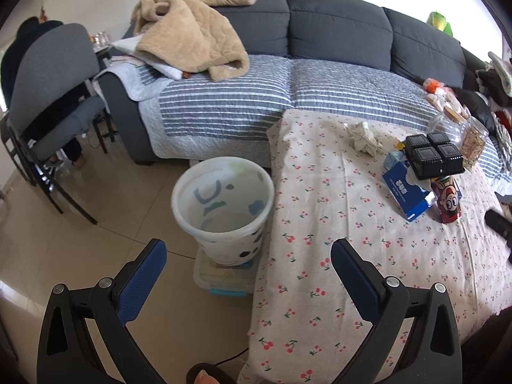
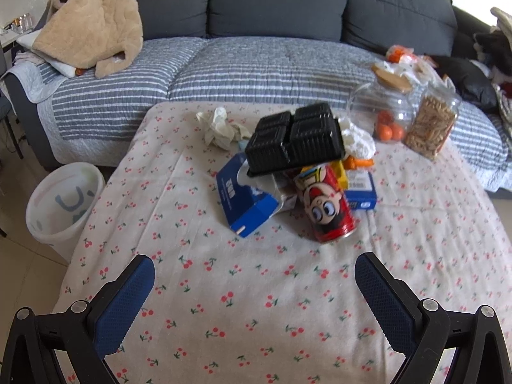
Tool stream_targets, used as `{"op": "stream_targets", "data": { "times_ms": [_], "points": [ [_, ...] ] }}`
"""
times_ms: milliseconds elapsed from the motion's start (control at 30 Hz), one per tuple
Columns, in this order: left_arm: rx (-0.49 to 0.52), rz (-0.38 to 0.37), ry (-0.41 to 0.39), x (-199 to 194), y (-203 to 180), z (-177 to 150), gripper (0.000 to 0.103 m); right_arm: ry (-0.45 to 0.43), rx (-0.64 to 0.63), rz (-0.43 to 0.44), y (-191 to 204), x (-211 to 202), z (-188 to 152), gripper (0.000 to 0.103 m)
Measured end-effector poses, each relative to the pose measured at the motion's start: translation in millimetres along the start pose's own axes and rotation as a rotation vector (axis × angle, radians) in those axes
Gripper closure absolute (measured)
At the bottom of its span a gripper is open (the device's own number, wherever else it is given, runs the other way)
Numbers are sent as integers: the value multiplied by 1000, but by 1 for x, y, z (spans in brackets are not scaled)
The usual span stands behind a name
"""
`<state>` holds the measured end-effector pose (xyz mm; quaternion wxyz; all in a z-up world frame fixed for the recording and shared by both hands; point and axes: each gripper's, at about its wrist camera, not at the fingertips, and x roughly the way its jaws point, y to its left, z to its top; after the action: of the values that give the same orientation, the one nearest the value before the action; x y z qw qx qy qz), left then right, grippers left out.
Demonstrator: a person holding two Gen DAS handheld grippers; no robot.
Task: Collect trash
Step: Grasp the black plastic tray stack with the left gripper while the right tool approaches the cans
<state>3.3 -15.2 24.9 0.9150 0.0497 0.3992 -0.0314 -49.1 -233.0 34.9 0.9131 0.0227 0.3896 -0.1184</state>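
Observation:
A white bin (image 1: 222,206) (image 2: 62,206) stands on the floor at the left edge of the cherry-print table (image 1: 368,272) (image 2: 256,288). On the table lies a heap of trash: a black plastic tray (image 2: 296,139) (image 1: 435,155), a red cartoon can (image 2: 326,209) (image 1: 444,200), a torn blue box (image 2: 244,203) (image 1: 404,195) and crumpled paper (image 2: 222,128) (image 1: 363,136). My left gripper (image 1: 249,256) is open, near the bin and the table's edge. My right gripper (image 2: 254,272) is open over the table, short of the heap. Neither holds anything.
A grey sofa (image 2: 275,6) with a striped cover and a beige blanket (image 1: 188,35) runs behind the table. Glass jars (image 2: 430,121) stand at the table's far right. A clear lidded box (image 1: 224,275) lies under the bin. A grey chair (image 1: 51,80) stands left.

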Motion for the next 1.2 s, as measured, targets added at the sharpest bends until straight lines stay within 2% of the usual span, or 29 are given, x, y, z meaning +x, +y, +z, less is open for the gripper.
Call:
{"op": "stream_targets", "data": {
  "times_ms": [233, 333, 467, 533, 667, 733, 800, 967, 1200],
  "points": [
    [31, -114, 41, 18, -32, 18, 0, 38, -1, 19, -28, -4, 38, 0],
    [68, -167, 89, 32, -55, 30, 0, 65, -7, -8, -44, 5, 54, 0],
    [96, -194, 140, 49, -88, 50, 0, 117, 47, -37, -78, 29, 73, 0],
    [76, -234, 174, 58, -104, 60, 0, 125, 75, -54, -94, 38, 76, 0],
    [35, -382, 245, 78, -147, 82, 0, 143, 163, -72, -132, 57, 64, 0],
    [37, -413, 257, 90, -170, 95, 0, 190, 204, -62, -148, 68, 58, 0],
    [32, -433, 267, 102, -187, 106, 1, 198, 227, -42, -165, 74, 58, 0],
    [-35, -495, 355, 137, -218, 129, 24, 187, 257, -97, -198, 79, 60, 0],
    [-70, -526, 396, 159, -238, 138, 33, 202, 289, -63, -222, 83, 59, 0]
  ]
}}
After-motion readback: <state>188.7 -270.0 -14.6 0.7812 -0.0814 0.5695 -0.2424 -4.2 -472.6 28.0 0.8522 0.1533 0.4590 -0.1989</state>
